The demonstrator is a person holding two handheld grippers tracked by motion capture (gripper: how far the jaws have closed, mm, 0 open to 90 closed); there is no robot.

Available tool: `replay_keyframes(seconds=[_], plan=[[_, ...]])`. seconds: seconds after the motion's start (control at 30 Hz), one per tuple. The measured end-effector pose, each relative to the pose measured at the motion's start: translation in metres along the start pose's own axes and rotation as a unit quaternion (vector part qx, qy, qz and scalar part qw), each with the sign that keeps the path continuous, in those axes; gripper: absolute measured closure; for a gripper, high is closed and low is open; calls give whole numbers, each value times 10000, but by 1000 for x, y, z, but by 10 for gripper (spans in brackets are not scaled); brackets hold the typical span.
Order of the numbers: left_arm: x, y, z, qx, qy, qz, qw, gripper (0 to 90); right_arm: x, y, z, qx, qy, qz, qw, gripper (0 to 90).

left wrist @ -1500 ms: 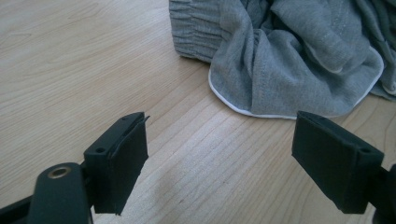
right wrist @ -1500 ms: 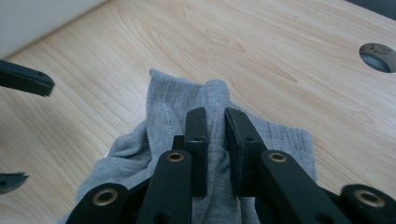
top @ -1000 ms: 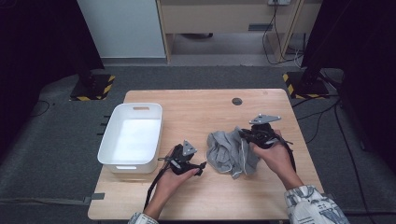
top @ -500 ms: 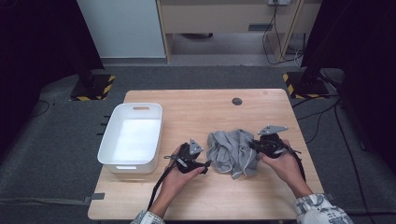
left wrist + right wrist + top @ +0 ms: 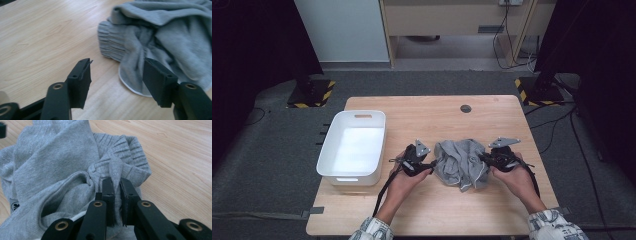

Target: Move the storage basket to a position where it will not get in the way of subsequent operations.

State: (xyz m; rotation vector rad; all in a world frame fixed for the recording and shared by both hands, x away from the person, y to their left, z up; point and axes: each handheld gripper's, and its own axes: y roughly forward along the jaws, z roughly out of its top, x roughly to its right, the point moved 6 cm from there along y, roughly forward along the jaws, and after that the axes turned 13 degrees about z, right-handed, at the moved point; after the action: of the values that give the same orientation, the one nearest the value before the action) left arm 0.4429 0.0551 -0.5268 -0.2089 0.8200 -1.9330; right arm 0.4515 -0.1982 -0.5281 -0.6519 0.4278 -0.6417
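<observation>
A person sits at a wooden table [image 5: 422,215] w/ a two-jaw gripper in each hand, working a crumpled grey garment [image 5: 460,163] that lies mid-table, a bit right of centre.

Right gripper [image 5: 116,185]: jaws clamped nearly together on a fold of the grey garment, next to its ribbed cuff; fabric bunches up btwn the pads. In the high view the right gripper [image 5: 486,159] sits at the garment's right edge, low over the tabletop.

Left gripper [image 5: 116,71]: jaws about half apart and have just been closing; nothing pinched. Its right jaw lies over the garment's pale hem; whether it touches the cloth can't be told. The left jaw is over bare wood. A ribbed cuff lies just ahead of the jaws. In the high view the left gripper [image 5: 429,164] is at the garment's left edge.

Hands: left hand [image 5: 406,175] and right hand [image 5: 512,176] come in from the bottom edge, patterned sleeves showing at the wrists. Both grippers point inward at the garment from opposite sides. A black cable trails from the left gripper toward the near table edge.

Containers: a white bin [image 5: 328,165] stands on the table's left side, well apart from the garment, w/ nothing visible inside.
</observation>
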Motion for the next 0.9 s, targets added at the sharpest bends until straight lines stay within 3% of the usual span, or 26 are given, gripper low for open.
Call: replay_keyframes(seconds=[0.17, 0.53, 0.63, 0.7, 0.9], plan=[[-7, 7, 1, -36, -41, 100, 9999, 450, 1, 1, -1, 50, 32, 48, 10000, 836], [-6, 25, 4, -115, 31, 128, 9998, 416, 0, 2, -2, 120, -2, 49, 9999, 832], [-5, 33, 3, -186, -44, 205, 9996, 392, 0, 2, -2, 120, 13, 63, 9999, 833], [-2, 36, 3, -154, -115, 156, 9997, 381, -1, 3, -3, 104, 18, 76, 9999, 833], [10, 42, 4, -113, -50, -49, 9999, 347, -1, 5, -4, 84, -1, 71, 9999, 833]])
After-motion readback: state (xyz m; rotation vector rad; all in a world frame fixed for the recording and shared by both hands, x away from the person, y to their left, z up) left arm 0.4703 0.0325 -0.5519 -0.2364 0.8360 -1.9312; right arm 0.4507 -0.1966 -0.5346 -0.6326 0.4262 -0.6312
